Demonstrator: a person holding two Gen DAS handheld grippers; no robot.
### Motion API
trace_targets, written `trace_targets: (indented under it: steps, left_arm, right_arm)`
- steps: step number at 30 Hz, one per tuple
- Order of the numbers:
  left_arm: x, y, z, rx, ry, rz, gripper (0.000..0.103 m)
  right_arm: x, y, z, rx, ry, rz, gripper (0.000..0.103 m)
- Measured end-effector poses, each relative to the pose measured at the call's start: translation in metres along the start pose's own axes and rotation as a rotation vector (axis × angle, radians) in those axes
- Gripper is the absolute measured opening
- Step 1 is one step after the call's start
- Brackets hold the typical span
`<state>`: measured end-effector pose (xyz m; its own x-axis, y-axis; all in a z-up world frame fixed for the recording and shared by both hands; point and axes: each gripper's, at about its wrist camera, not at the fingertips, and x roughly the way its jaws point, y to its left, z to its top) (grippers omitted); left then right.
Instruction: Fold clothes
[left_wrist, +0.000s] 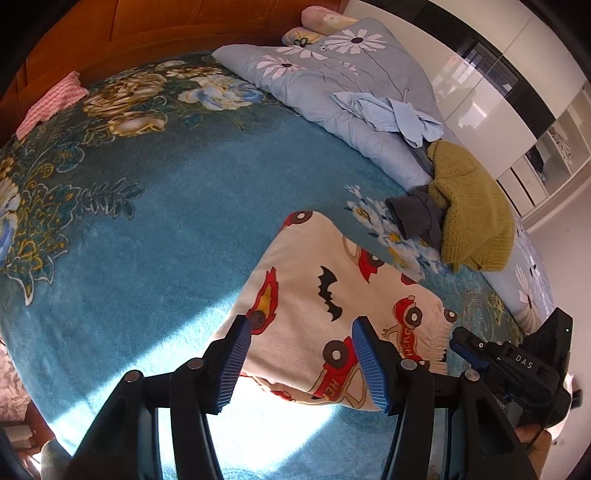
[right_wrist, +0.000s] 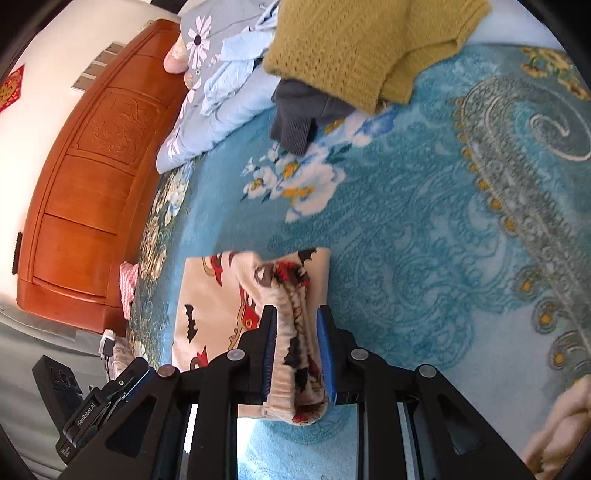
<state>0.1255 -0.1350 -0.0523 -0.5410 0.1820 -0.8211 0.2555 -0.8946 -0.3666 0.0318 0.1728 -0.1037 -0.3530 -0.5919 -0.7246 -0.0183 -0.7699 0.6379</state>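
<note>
Left wrist view. The left gripper hangs over the bed, which is covered in a teal floral blanket. Jaws stand roughly half open, nothing between the blue pads; the pads do not appear to press on any cloth. Directly beyond them lies the cream garment with red trucks and black bats, folded and lying on the blanket, its elastic waistband toward the right. The right gripper shows at the right edge, at the waistband end. Further back on the bed: a mustard knit sweater piled over a dark grey garment, a crumpled light-blue shirt on a grey daisy-print quilt, and a pink zigzag cloth by the wooden headboard.

Right wrist view. The right gripper has its jaws narrowed onto the bunched elastic waistband of the cream garment; both pads touch the cloth and the held edge is raised off the blanket, while the remainder lies flat to the left. The bed spreads ahead. The mustard knit sweater and dark grey garment sit well apart at the top. The wooden headboard stands at left. The left gripper shows in the lower left corner.
</note>
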Motion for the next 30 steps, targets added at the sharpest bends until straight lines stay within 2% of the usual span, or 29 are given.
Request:
trace_targets:
  steps: [4,7,9,11,13,17,20,24,25,26,28,30]
  left_arm:
    - [0.016,-0.029,0.003,0.114,0.029,-0.054,0.061]
    - [0.032,-0.036,0.003,0.163,0.055,-0.049,0.061]
    - [0.044,-0.030,0.001,0.168,0.073,-0.024,0.061]
    - [0.059,-0.016,0.001,0.134,0.104,-0.007,0.061]
    - [0.070,-0.003,0.001,0.080,0.130,-0.031,0.061]
    - [0.073,0.001,0.001,0.046,0.149,-0.065,0.061]
    - [0.061,0.005,0.005,0.010,0.145,-0.112,0.061]
    - [0.041,0.023,0.015,-0.055,0.111,-0.151,0.064]
    - [0.040,0.028,0.018,-0.058,0.113,-0.140,0.071]
    - [0.040,0.034,0.021,-0.060,0.116,-0.129,0.076]
    - [0.049,0.044,0.025,-0.062,0.146,-0.118,0.077]
    - [0.061,0.054,0.028,-0.067,0.186,-0.126,0.080]
  right_arm:
    - [-0.013,0.021,0.004,-0.109,-0.086,0.030,0.023]
    - [0.007,0.043,-0.003,-0.203,0.000,0.080,0.023]
    - [0.020,0.046,-0.008,-0.220,0.049,0.056,0.023]
    - [0.031,0.041,-0.008,-0.195,0.077,0.045,0.023]
    - [0.040,0.034,-0.009,-0.161,0.103,0.038,0.023]
    - [0.054,0.023,-0.009,-0.111,0.143,0.035,0.023]
    - [0.050,0.019,-0.008,-0.081,0.130,0.061,0.023]
    - [0.021,0.015,-0.010,-0.036,0.043,0.085,0.023]
    - [0.014,0.012,-0.011,-0.015,0.024,0.088,0.029]
    - [0.007,0.008,-0.013,0.009,0.007,0.092,0.043]
    - [0.009,-0.004,-0.012,0.080,0.020,0.115,0.057]
    - [0.017,-0.017,-0.014,0.156,0.058,0.125,0.057]
